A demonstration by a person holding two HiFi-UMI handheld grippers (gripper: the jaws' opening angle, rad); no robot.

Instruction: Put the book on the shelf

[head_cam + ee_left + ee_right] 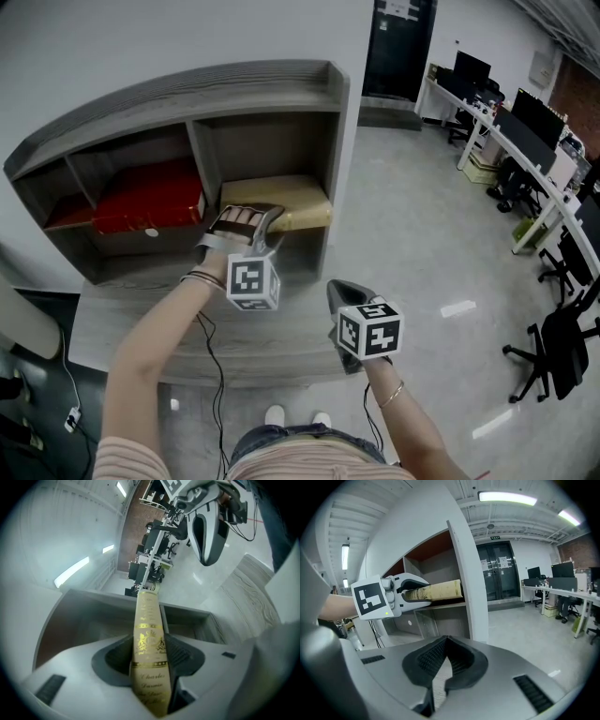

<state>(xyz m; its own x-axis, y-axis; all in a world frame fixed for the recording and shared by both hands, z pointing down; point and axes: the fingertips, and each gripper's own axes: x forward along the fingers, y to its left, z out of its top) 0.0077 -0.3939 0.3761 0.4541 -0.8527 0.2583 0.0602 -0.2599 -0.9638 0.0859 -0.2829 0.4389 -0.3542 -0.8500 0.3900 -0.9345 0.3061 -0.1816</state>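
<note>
A cream book with gold print on its spine [286, 201] lies flat in the right-hand compartment of the grey wooden shelf [272, 80]. My left gripper [246, 221] is shut on the book's near end. In the left gripper view the book's spine [149, 634] runs between the pads of the left gripper [149, 654] into the compartment. The right gripper view shows the book [437, 590] level, just over the shelf board, in the left gripper [406, 593]; whether it rests on the board I cannot tell. My right gripper [337, 296] hangs lower, in front of the shelf, shut on nothing [446, 641].
A red book [145, 197] lies in the compartment to the left. A low grey wooden top [141, 328] runs under the shelf. Desks with monitors [525, 131] and black chairs [553, 347] stand at the right, and a dark door [398, 42] is behind the shelf.
</note>
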